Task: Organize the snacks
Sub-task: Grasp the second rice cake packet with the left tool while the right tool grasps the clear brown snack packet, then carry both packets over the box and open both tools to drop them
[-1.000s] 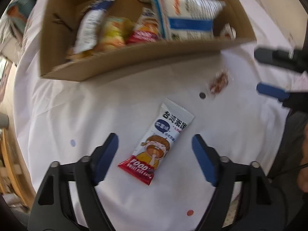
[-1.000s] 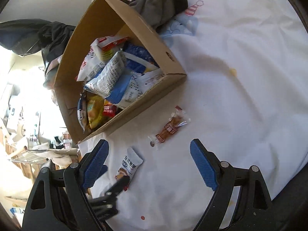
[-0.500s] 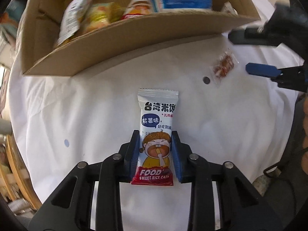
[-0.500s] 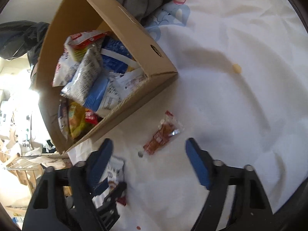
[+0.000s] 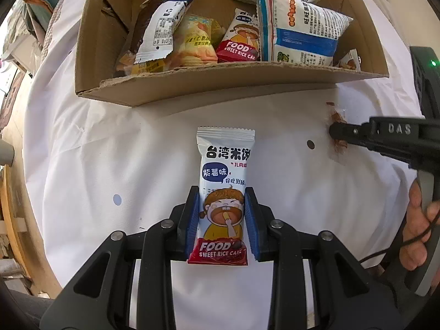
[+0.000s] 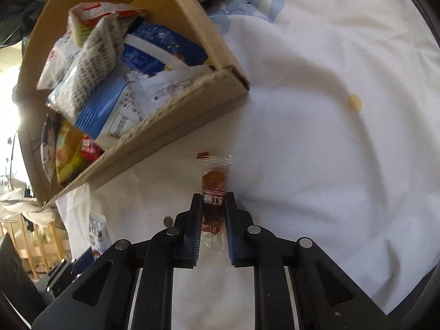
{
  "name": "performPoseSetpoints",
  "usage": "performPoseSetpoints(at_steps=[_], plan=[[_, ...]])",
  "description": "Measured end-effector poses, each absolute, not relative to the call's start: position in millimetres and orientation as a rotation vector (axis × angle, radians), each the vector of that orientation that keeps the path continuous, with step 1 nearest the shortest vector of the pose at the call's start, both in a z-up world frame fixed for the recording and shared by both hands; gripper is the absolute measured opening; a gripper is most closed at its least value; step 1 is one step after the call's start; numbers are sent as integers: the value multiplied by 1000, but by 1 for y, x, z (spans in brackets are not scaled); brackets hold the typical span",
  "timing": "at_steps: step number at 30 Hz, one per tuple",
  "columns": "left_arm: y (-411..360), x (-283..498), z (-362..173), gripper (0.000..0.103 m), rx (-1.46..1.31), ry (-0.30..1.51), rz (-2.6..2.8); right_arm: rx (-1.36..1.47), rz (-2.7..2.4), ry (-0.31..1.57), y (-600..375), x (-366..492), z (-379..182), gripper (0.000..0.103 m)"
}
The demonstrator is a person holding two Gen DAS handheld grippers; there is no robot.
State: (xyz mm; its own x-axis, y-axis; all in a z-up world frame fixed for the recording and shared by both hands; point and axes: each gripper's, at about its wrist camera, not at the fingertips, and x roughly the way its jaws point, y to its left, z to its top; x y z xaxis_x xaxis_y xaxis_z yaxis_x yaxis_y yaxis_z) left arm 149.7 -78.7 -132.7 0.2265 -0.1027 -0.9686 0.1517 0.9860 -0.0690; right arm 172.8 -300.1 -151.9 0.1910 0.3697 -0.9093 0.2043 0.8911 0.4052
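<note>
The left wrist camera is looking steeply down along the left claw (image 5: 221, 220) at the white cloth (image 5: 90, 151), close above it, facing the cardboard box (image 5: 220, 88). The right wrist camera is peering down along the right claw (image 6: 213, 220), equally close. Both views are sharing the box and the cloth before it.

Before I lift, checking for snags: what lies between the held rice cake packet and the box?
Only bare white cloth between the packet and the box, in the left wrist view.
</note>
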Motion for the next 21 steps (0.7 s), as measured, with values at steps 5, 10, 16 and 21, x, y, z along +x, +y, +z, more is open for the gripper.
performPoseSetpoints(at_steps=[5,10,16,21], plan=[[-66,143,-130,27,21,1306,-157,511,184,1357,-295,165,-139,16],[-60,147,-121,27,-8,1288,-137,494,226,1346,-284,157,-133,16],[-58,150,-121,27,-17,1292,-98,503,245,1345,-272,149,-131,16],[-54,143,-117,27,-17,1290,-78,503,292,1341,-259,145,-122,16]])
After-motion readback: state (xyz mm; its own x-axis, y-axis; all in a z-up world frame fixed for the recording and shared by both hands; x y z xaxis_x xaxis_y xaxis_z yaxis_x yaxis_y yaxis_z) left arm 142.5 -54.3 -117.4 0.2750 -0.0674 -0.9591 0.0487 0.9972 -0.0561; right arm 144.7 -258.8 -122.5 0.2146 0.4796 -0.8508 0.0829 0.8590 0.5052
